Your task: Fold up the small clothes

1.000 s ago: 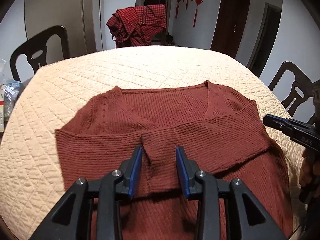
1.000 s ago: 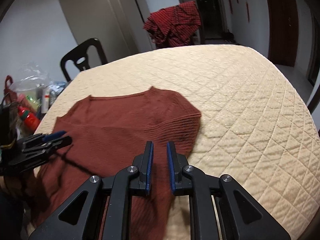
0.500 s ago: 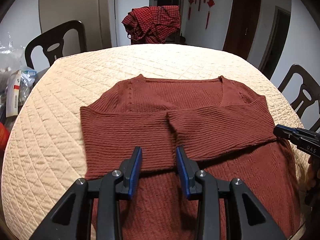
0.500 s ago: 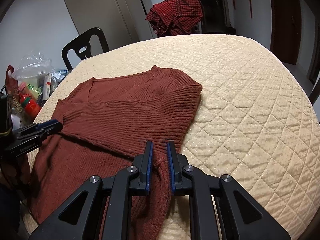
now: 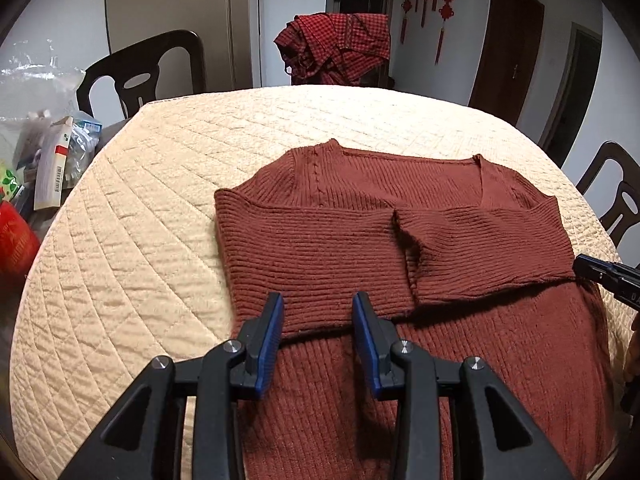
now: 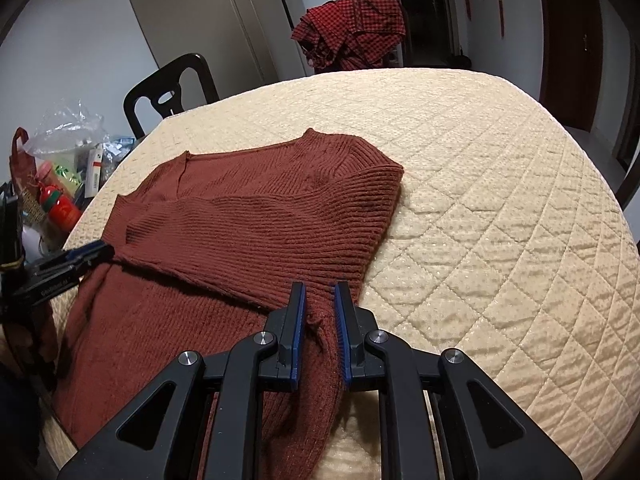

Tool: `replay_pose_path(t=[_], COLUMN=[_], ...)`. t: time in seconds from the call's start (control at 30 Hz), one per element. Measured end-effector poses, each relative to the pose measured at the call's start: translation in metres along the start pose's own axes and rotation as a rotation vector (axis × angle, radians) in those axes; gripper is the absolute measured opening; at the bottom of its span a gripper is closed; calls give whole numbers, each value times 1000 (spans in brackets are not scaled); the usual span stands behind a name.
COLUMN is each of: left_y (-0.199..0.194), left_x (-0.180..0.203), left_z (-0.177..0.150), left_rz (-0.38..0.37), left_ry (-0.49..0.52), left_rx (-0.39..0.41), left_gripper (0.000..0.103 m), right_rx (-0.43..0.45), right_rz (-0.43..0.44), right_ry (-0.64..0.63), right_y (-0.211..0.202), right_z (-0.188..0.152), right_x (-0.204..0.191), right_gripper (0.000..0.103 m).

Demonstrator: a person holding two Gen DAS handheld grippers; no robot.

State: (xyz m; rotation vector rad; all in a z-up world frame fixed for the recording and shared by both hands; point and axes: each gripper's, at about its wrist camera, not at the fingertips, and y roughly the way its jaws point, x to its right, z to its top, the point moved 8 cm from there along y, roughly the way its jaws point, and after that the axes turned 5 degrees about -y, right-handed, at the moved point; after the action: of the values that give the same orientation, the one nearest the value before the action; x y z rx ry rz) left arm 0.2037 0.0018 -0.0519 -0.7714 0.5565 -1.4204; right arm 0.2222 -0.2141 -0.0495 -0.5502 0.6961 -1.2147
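Observation:
A rust-brown ribbed sweater (image 5: 332,248) lies flat on the quilted cream table cover (image 5: 132,232), both sleeves folded across its chest. My left gripper (image 5: 318,320) is open and empty, just above the lower edge of the folded left sleeve. In the right wrist view the sweater (image 6: 256,224) fills the left half. My right gripper (image 6: 320,312) has its jaws a narrow gap apart, with a fold of the sweater's right side edge between them. The right gripper's tip also shows at the right edge of the left wrist view (image 5: 600,272).
A red plaid garment (image 5: 336,48) hangs over a chair at the far side. Dark chairs (image 5: 140,76) stand around the table. Bags, boxes and a red bottle (image 6: 60,204) clutter the left side beyond the table edge.
Both grippers have drawn back toward the near edge, so the sweater looks farther away. The right gripper's jaws have opened a little around the sweater's edge.

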Motion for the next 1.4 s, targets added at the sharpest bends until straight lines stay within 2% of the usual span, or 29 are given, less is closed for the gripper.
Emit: replay_pose_path(t=[0.17,0.37,0.53,0.67,0.7,0.77,1.03,1.4], left_y=[-5,-23,-49,-69,-72,-78,-95,-111], left_x=[0,-1,-6,-13,-15,-19,-29,-14], left_z=[0,-5,-16,-36,-42,-59,-113,-140], left_rz=[0,9,3,-29,-36,-56,-124,-190], left_ry=[-2,7,5,-15,-23,-46,-108,-156], left_rx=[3,15,36,41,37,18,-51,-63], left_gripper=[38,39,45,49,49,50,50,51], right_rx=[1,16,43,40,34,29,-36,-25], right_rz=[-8,20,49,77,82,91,154,236], right_ry=[-3,-6,0,-1,3,15,113,158], right_y=[-8,-32,-60,-77,-80,-86,-93,-101], right_z=[0,-6,-18,-42,-51,-67,-127,-143], right_x=[-3,-10,-20,-31,-33,-35,-35,-52], right_gripper=[15,15,20,24,27,40,41,45])
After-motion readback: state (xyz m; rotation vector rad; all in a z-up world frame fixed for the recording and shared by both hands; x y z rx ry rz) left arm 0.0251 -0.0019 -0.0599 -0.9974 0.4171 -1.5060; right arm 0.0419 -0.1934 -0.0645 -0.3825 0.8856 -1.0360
